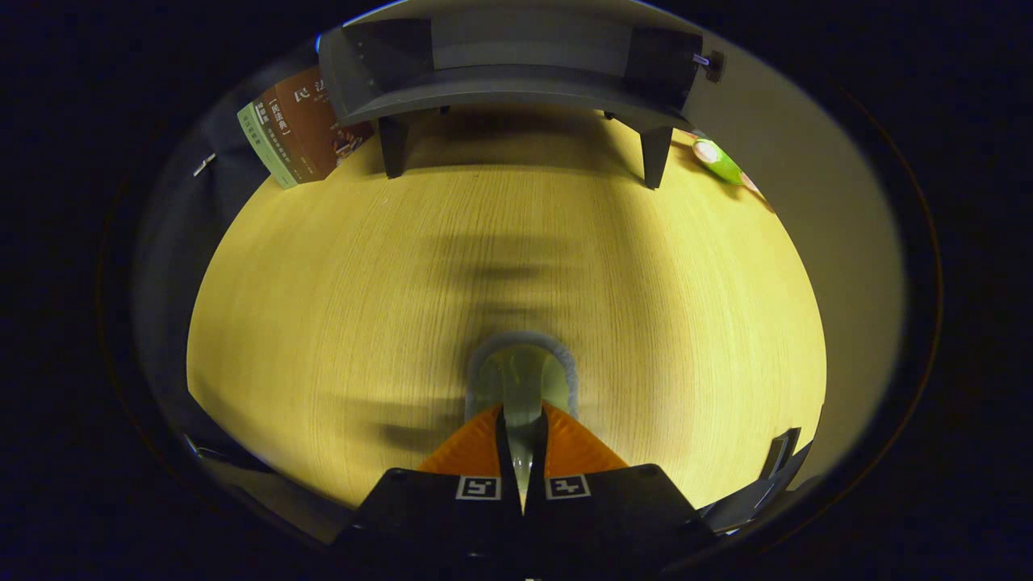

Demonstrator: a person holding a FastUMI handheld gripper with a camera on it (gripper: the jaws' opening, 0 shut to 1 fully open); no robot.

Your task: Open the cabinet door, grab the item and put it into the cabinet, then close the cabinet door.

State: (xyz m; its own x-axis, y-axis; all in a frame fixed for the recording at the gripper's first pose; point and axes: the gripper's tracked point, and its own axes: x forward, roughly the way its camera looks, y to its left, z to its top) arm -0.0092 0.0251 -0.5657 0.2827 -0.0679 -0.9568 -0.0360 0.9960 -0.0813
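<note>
A pale wood-grain surface [323, 307] takes up most of the gripper view. It is very close to the camera, and whether it is the cabinet door or a tabletop cannot be told from here. Beyond it stands a dark grey stand [516, 85] on short legs, with a shadowed space beneath it. To the left of the stand's left leg a brown and green book [294, 137] lies tilted, partly tucked behind the stand. The gripper [522, 411] points straight at the wood, its two fingers drawn nearly together with only a thin slit between them. Their tips sit at the lower edge of a small arched recess [520, 371] with a grey rim, set into the wood. Something pale and glossy shows in the slit, but whether the fingers press on it cannot be told. A small green and white item [718, 161] lies just right of the stand's right leg, well beyond the fingers.
</note>
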